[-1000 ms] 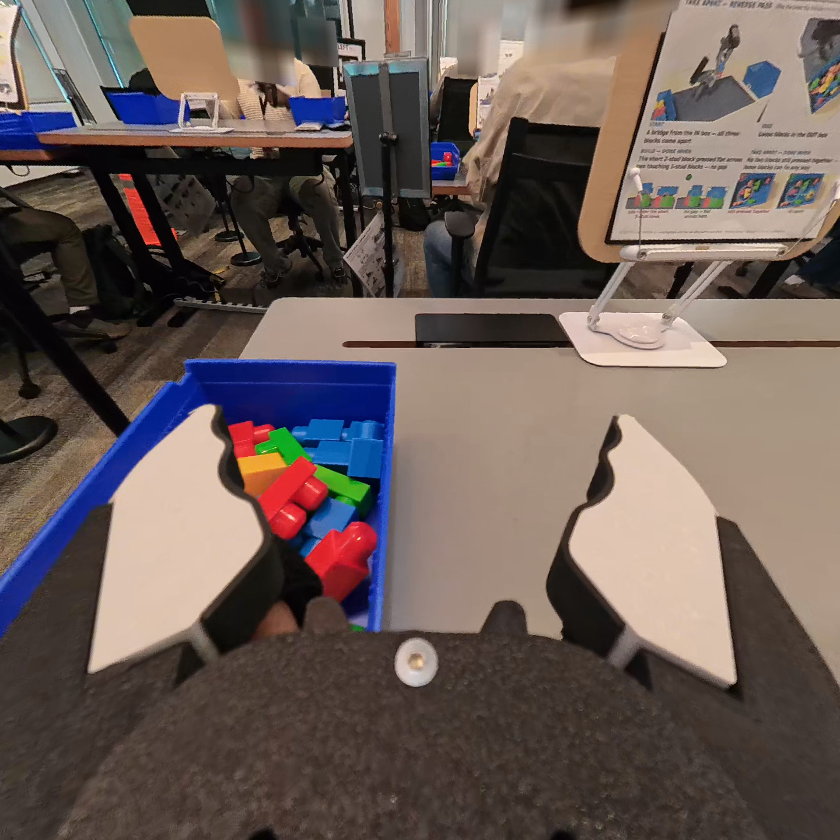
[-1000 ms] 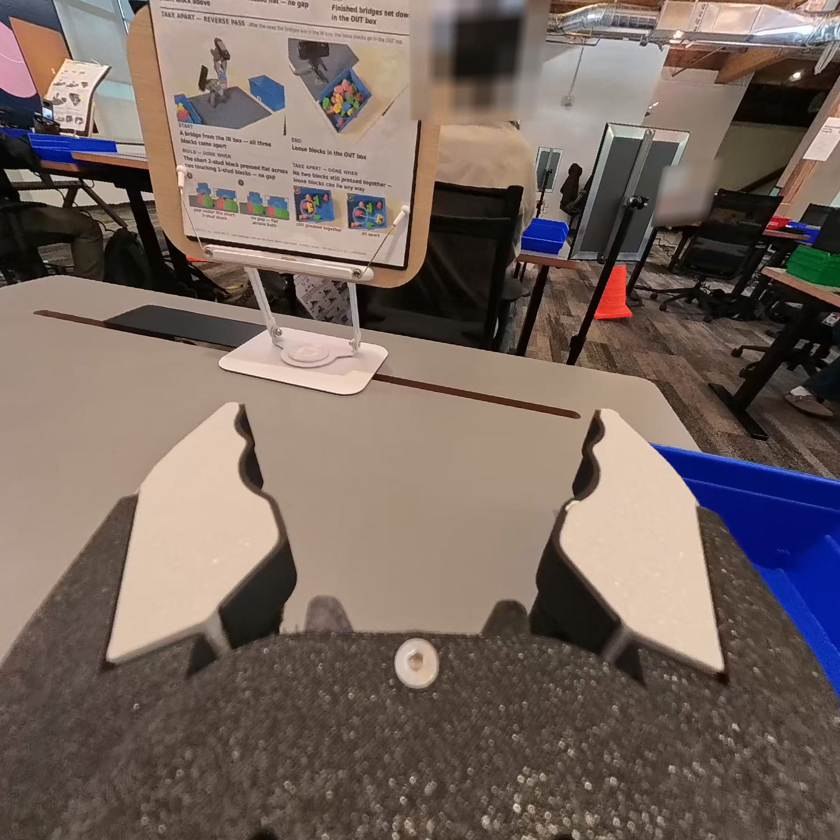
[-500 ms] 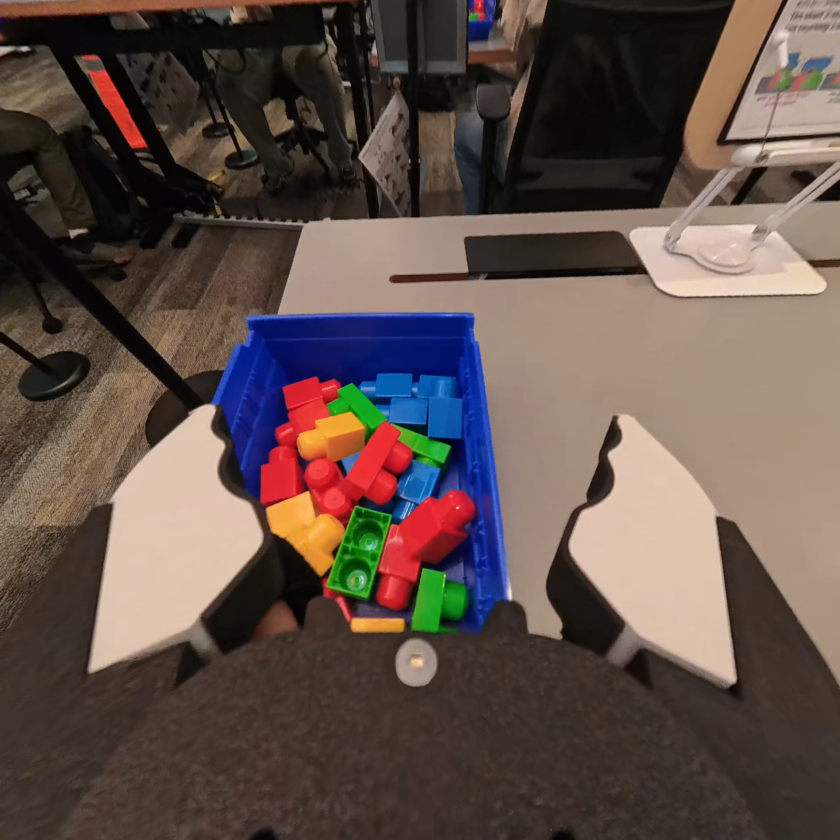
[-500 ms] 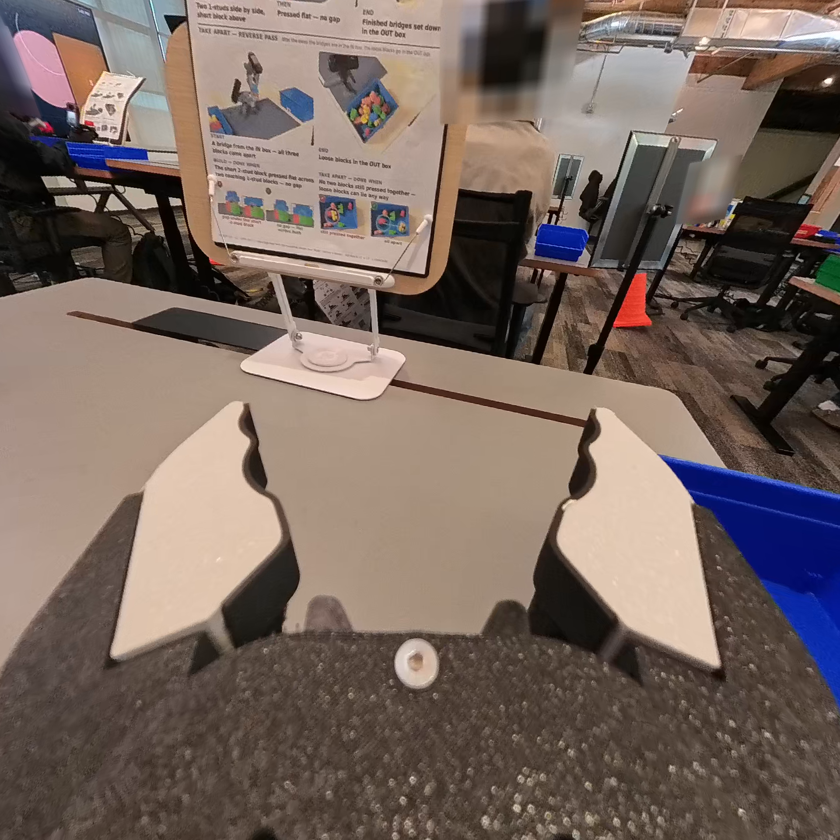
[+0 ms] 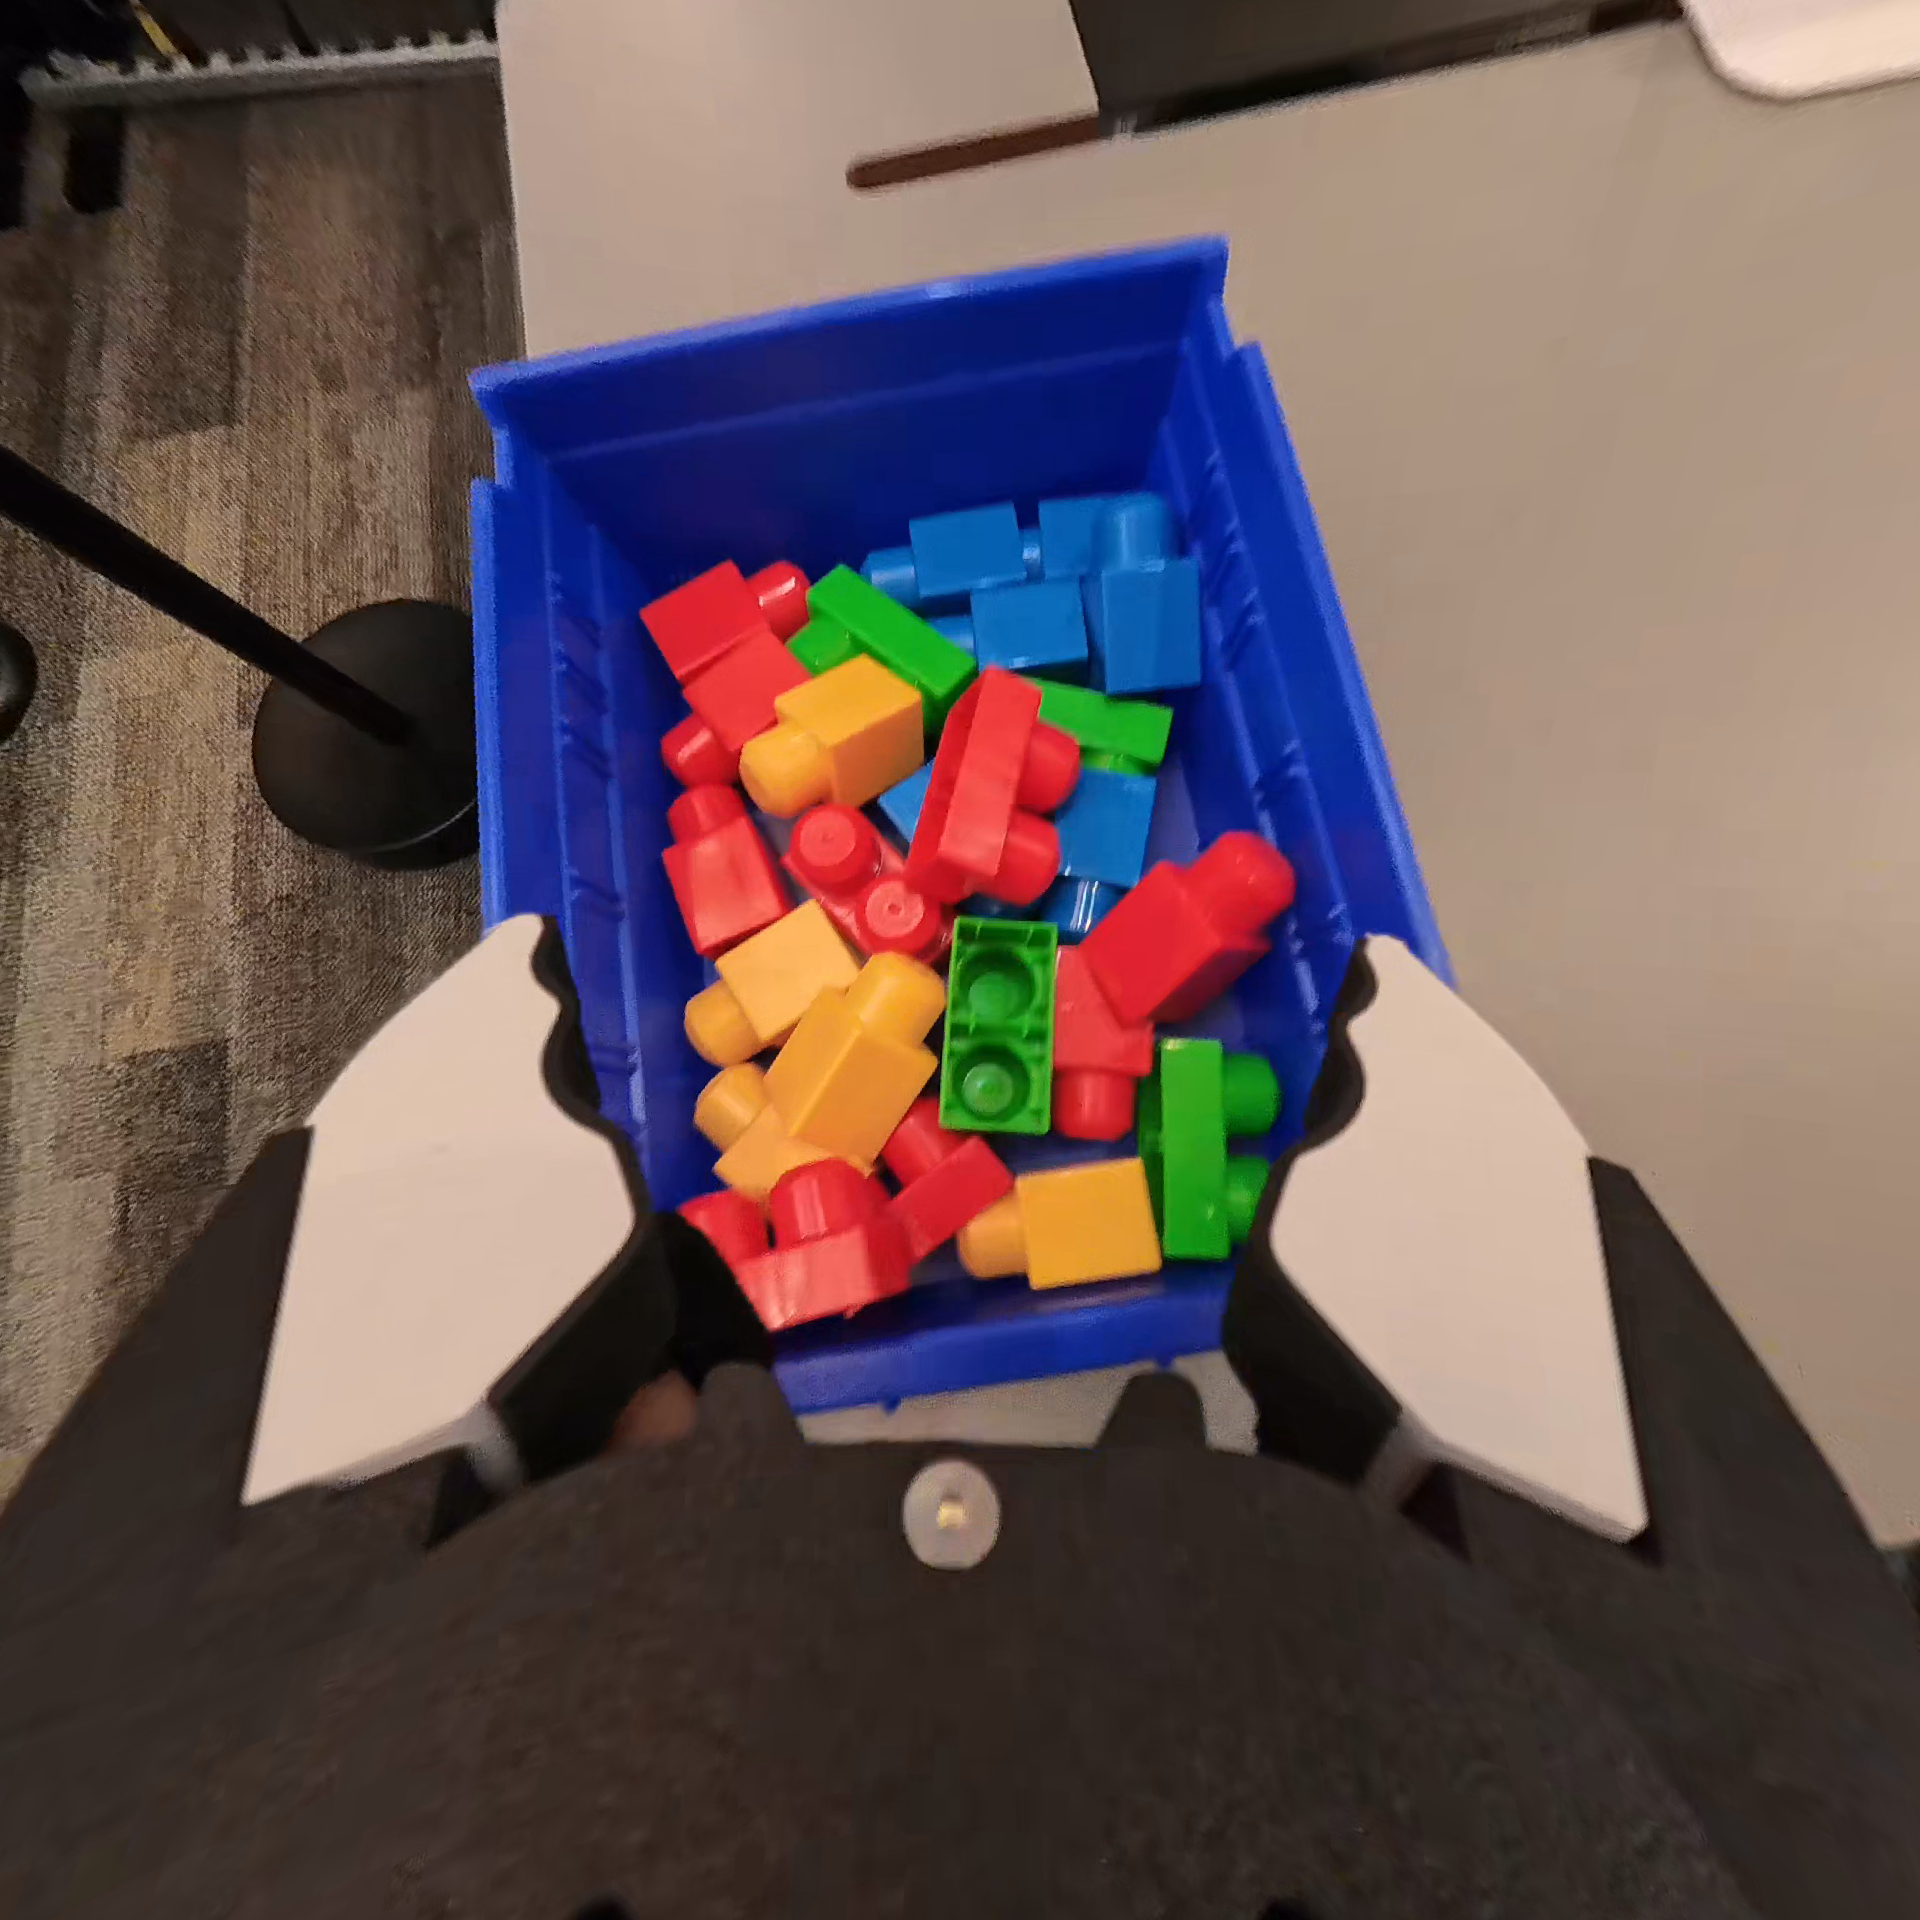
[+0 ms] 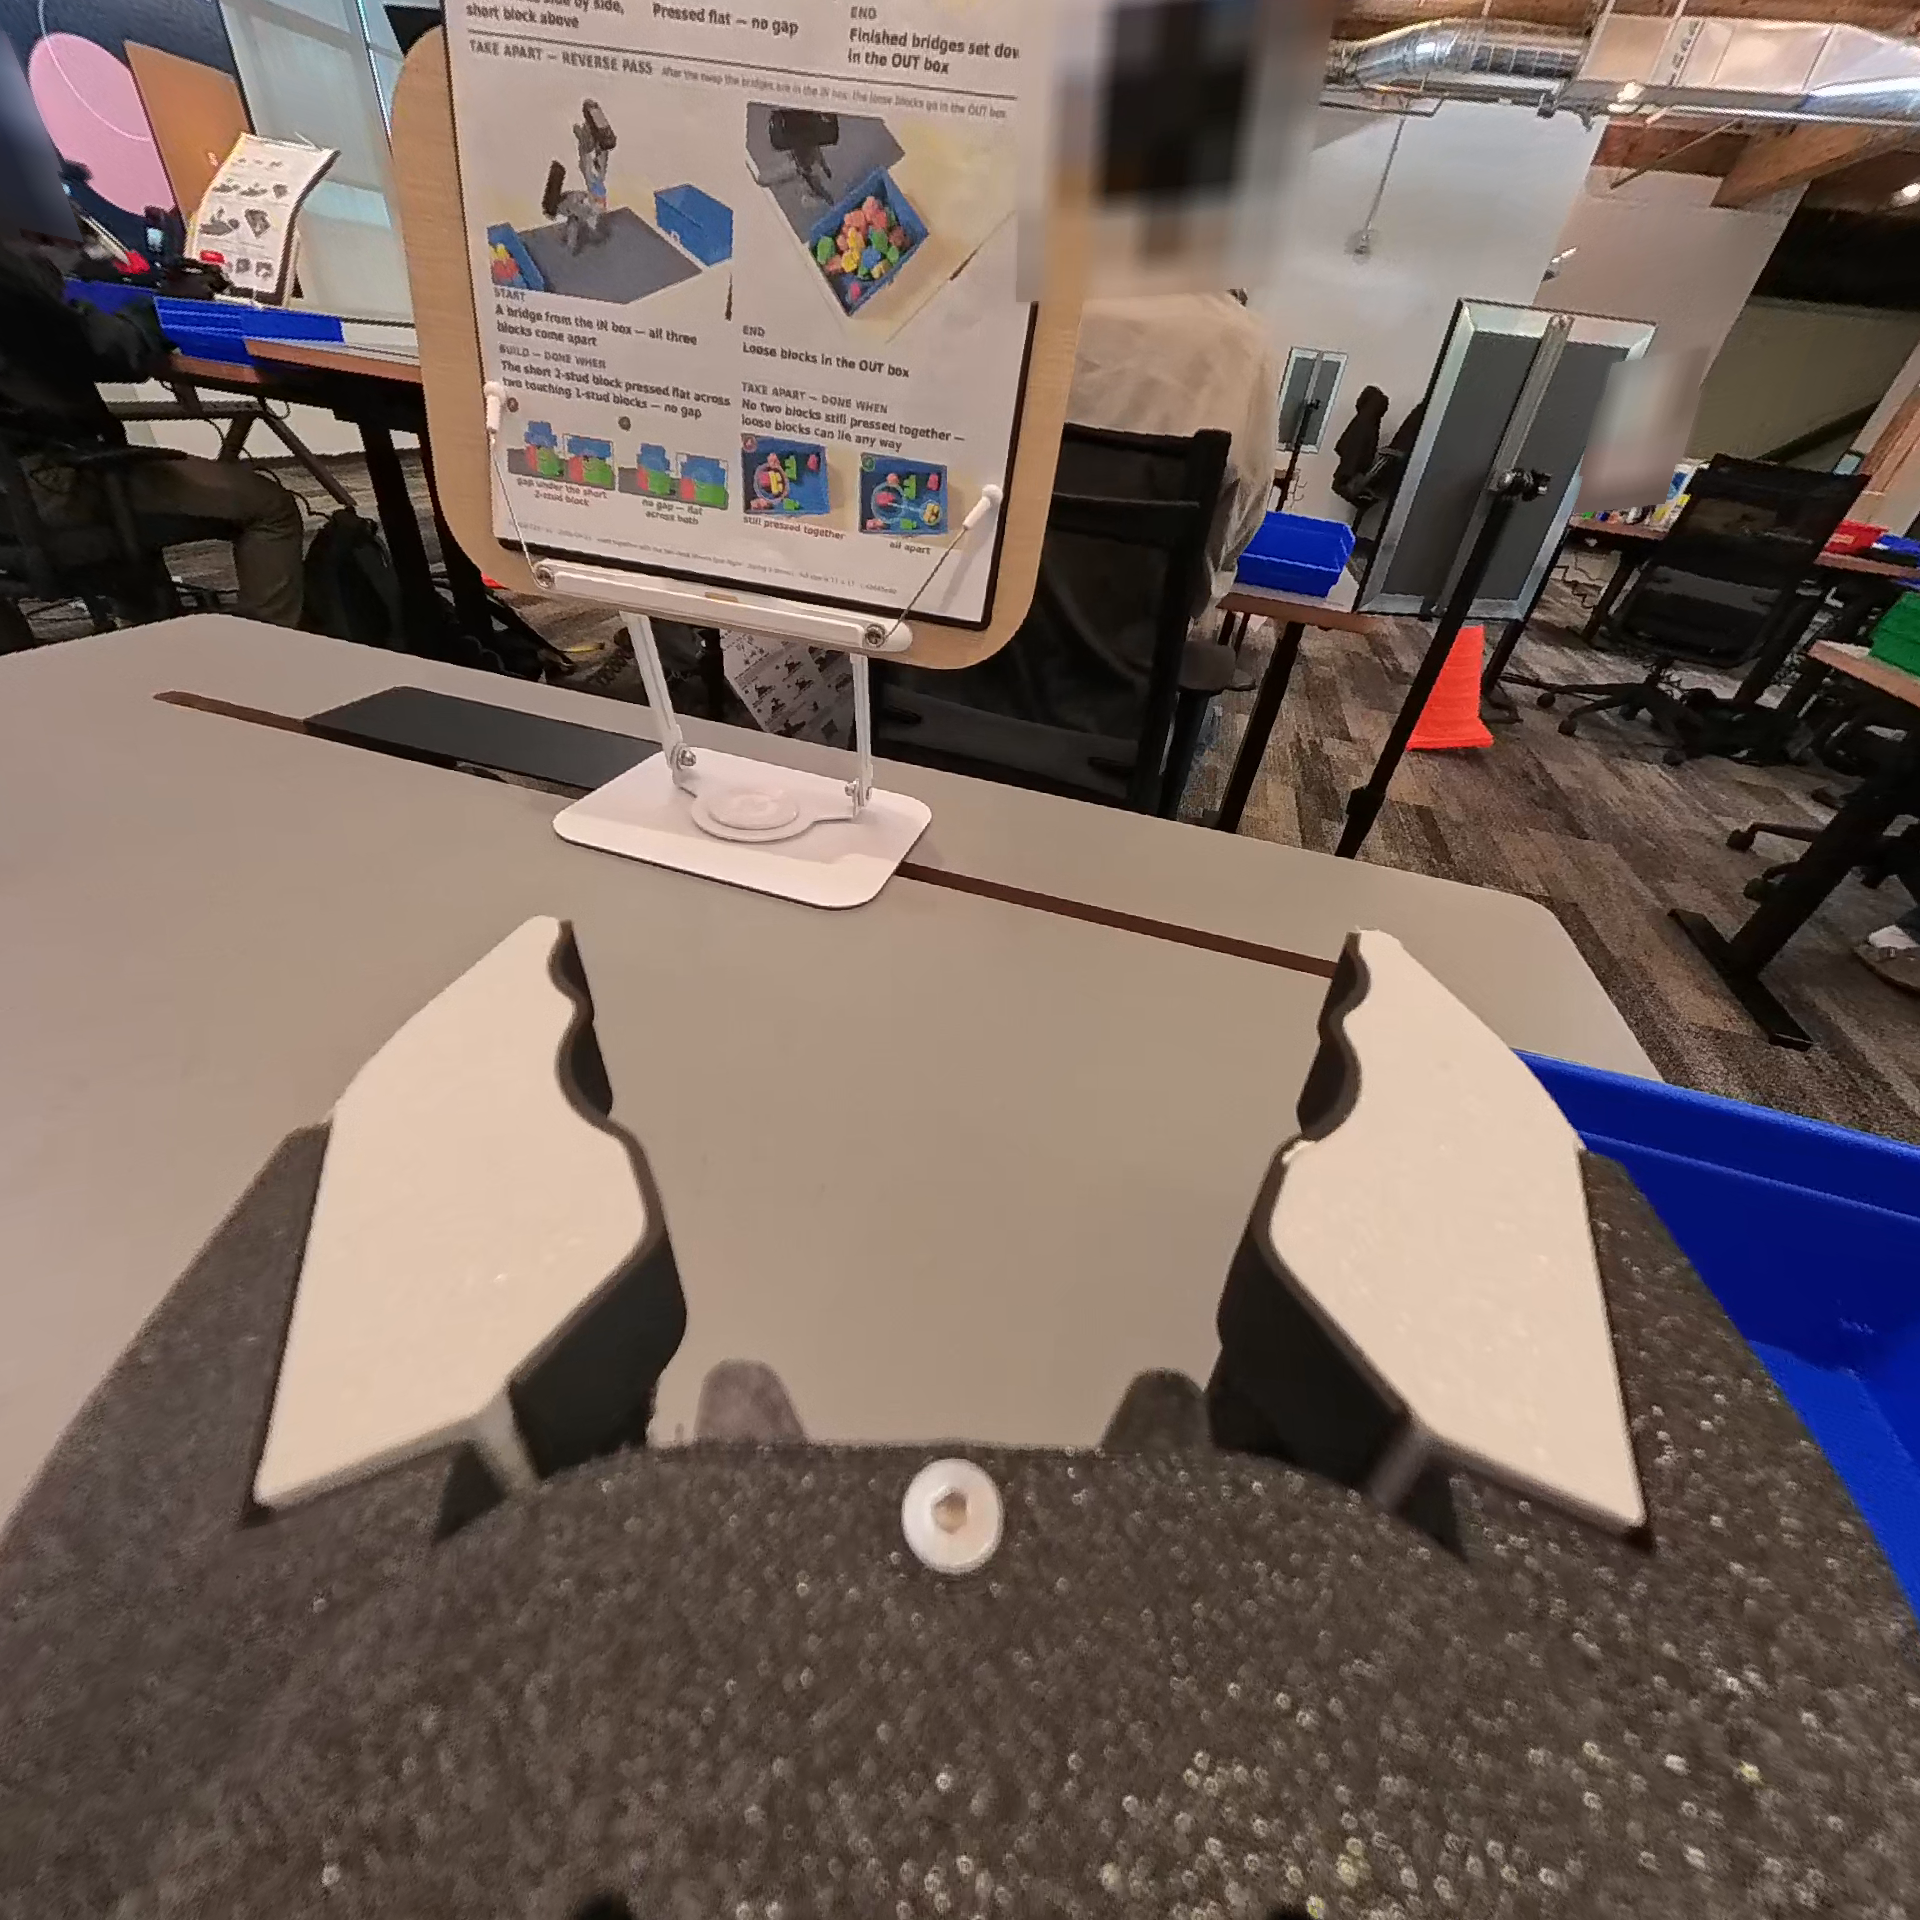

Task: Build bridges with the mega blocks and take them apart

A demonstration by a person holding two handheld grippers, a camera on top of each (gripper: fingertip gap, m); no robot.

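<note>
A blue bin [image 5: 852, 416] at the table's left edge holds several loose mega blocks in red, yellow, green and blue. A green two-stud block [image 5: 995, 1029] lies hollow side up near the middle. My left gripper [image 5: 951, 997] is open and empty, looking steeply down, its fingers spread over the near half of the bin. My right gripper [image 6: 956, 987] is open and empty above bare grey table [image 6: 312, 935]. A second blue bin [image 6: 1787, 1216] shows at the right edge of the right wrist view; its contents are hidden.
A white stand [image 6: 743, 831] with an instruction board [image 6: 727, 312] sits at the table's far side beside a black panel [image 6: 468, 732]. A black pole base [image 5: 364, 738] stands on the floor left of the bin. People sit at other desks behind.
My left gripper has swung left and tilted down until the bin of blocks lies between its fingers. My right gripper has shifted only slightly. Both stay open.
</note>
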